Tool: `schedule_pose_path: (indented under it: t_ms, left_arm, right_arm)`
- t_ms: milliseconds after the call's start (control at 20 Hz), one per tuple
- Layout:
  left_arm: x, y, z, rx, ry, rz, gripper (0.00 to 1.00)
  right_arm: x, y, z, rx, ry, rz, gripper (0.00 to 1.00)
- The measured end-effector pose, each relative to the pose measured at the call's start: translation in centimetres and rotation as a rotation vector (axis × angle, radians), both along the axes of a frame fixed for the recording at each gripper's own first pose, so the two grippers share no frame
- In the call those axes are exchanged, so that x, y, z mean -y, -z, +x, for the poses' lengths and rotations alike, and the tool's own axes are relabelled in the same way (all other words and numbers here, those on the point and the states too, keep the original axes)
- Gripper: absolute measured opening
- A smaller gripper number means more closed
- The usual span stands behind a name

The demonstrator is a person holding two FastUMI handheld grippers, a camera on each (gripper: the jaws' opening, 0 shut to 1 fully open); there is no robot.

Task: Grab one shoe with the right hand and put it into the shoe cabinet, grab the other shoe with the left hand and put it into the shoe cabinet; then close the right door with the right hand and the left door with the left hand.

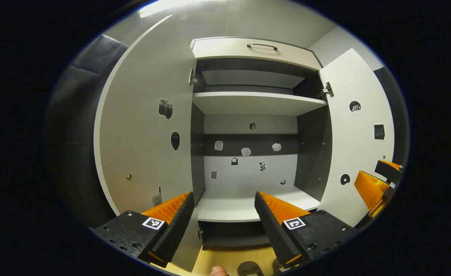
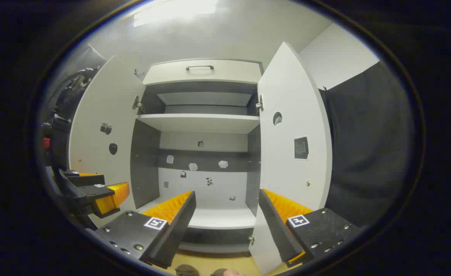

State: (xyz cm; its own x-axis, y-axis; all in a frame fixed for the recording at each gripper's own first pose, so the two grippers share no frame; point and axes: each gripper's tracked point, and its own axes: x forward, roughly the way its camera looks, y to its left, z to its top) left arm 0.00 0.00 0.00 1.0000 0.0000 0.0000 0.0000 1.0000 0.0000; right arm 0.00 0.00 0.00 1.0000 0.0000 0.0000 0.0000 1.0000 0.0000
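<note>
The shoe cabinet (image 1: 248,115) stood with two doors swung wide: the left door (image 1: 145,126) and the right door (image 1: 353,134), each dotted with small stickers. Between them lay two bare shelves, the upper shelf (image 1: 256,102) and the lower shelf (image 1: 244,207), under a drawer (image 1: 254,49) with one handle. The left gripper (image 1: 223,214) hung before the opening, fingers spread and empty. The right gripper (image 2: 227,214) was likewise agape, holding nothing, beside the right door's edge. Dark shapes at the bottom rim of the left gripper view, perhaps the shoes, were too cut off to tell.

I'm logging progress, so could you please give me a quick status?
Left gripper and right gripper open, empty. Cabinet doors wide open, no shoes on its shelves. Nothing blocking.
</note>
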Motion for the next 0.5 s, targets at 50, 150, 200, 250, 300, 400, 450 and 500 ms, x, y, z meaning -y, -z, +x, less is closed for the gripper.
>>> schedule_pose_path:
  t_ms: [50,150,200,250,300,400,450,500]
  left_arm:
    - [-0.2,0.0,0.0,0.000,-0.002,0.002,0.96]
    - [-0.4,0.1,0.1,-0.002,-0.004,0.004,0.96]
    - [-0.5,0.0,0.1,-0.001,-0.005,0.004,0.96]
    - [-0.6,-0.1,0.1,0.001,-0.007,0.003,0.96]
    - [-0.7,-0.1,0.2,0.002,-0.009,0.002,0.96]
    - [-1.0,-0.2,0.3,0.004,-0.015,-0.004,0.96]
    - [-1.2,-0.3,0.3,0.004,-0.018,-0.007,0.96]
    - [-1.3,-0.3,0.3,0.004,-0.022,-0.009,0.96]
  right_arm:
    - [-0.1,0.0,0.1,0.001,0.001,-0.003,0.99]
    - [-0.5,-0.2,0.3,-0.002,-0.003,-0.001,0.99]
    - [-0.6,-0.3,0.3,0.000,-0.006,0.002,0.99]
    - [-0.7,-0.3,0.2,0.002,-0.006,0.002,0.98]
    - [-0.7,-0.3,0.3,0.002,-0.006,0.001,0.99]
    - [-0.8,0.0,0.2,-0.004,-0.009,0.004,0.99]
    - [-0.8,0.3,0.3,-0.010,-0.012,0.004,0.99]
    - [-0.9,0.9,0.3,-0.017,-0.012,0.002,0.96]
